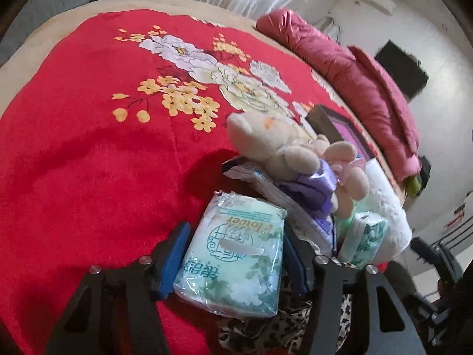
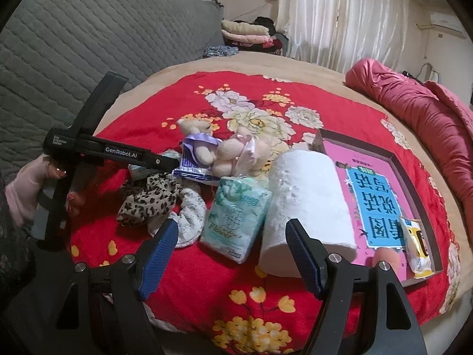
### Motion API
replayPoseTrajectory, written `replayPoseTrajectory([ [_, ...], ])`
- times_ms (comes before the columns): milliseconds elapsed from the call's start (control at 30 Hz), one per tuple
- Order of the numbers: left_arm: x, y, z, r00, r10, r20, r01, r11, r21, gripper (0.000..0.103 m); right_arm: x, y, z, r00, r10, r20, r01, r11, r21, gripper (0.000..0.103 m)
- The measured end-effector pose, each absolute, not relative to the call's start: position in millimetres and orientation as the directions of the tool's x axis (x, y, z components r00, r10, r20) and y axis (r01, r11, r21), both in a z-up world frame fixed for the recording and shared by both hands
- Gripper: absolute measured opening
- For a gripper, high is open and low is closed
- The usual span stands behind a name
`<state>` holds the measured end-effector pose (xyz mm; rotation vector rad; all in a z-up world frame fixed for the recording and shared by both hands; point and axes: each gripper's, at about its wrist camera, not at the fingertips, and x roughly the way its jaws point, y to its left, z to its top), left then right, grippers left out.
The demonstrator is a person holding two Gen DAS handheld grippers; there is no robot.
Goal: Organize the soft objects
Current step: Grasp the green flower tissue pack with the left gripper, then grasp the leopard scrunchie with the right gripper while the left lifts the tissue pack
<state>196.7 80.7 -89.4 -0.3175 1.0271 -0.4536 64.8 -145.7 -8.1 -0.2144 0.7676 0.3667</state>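
In the left wrist view a pale green tissue pack [image 1: 233, 257] sits between the blue pads of my left gripper [image 1: 236, 228], which look pressed against its two sides, above a leopard-print cloth [image 1: 266, 331]. Behind it lie two small beige teddy bears [image 1: 280, 145] on a purple packet. My right gripper [image 2: 232, 224] stands open and holds nothing. It hovers in front of a second green tissue pack [image 2: 233, 216] and a white toilet roll [image 2: 307, 201]. The right wrist view also has the bears [image 2: 204, 142], the leopard cloth [image 2: 150, 198] and a white floral cloth [image 2: 189, 219].
Everything lies on a red flowered blanket [image 2: 207, 272]. A shallow brown box [image 2: 354, 142] at the right holds a pink and blue book and a small yellow packet [image 2: 416, 245]. A rolled pink quilt [image 2: 414, 112] borders the far right. A hand in a pink sleeve [image 2: 26, 189] holds the left tool.
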Motion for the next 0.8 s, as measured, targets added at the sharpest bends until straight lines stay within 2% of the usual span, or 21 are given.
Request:
replayPoseTrajectory([
  [167, 187.3, 88.6, -85.9, 0.472, -0.531, -0.704, 0.185, 0.84, -0.51, 0.052, 74.8, -132.4, -13.8, 0.629, 0.256, -0.734, -0.398, 0.917, -0.022, 0.076],
  [333, 175.2, 87.4, -72.6, 0.512, -0.529, -0.677, 0.19, 0.838, -0.511, 0.052, 89.3, -116.6, -17.5, 0.62, 0.242, -0.746, -0.377, 0.926, -0.012, 0.076],
  [467, 160.8, 85.2, -60.1, 0.548, -0.518, -0.657, 0.194, 0.843, -0.502, 0.052, 89.0, -100.3, -16.8, 0.609, 0.279, -0.742, -0.425, 0.905, -0.009, 0.076],
  [600, 148.1, 94.2, -51.3, 0.598, -0.475, -0.645, 0.146, 0.857, -0.495, 0.052, 86.5, -72.0, -24.2, 0.588, 0.327, -0.74, -0.513, 0.858, -0.028, 0.076],
  [800, 127.7, 123.7, -48.4, 0.659, -0.384, -0.647, 0.011, 0.865, -0.501, 0.052, 91.5, -47.5, -50.4, 0.575, 0.292, -0.764, -0.562, 0.82, -0.11, 0.076],
])
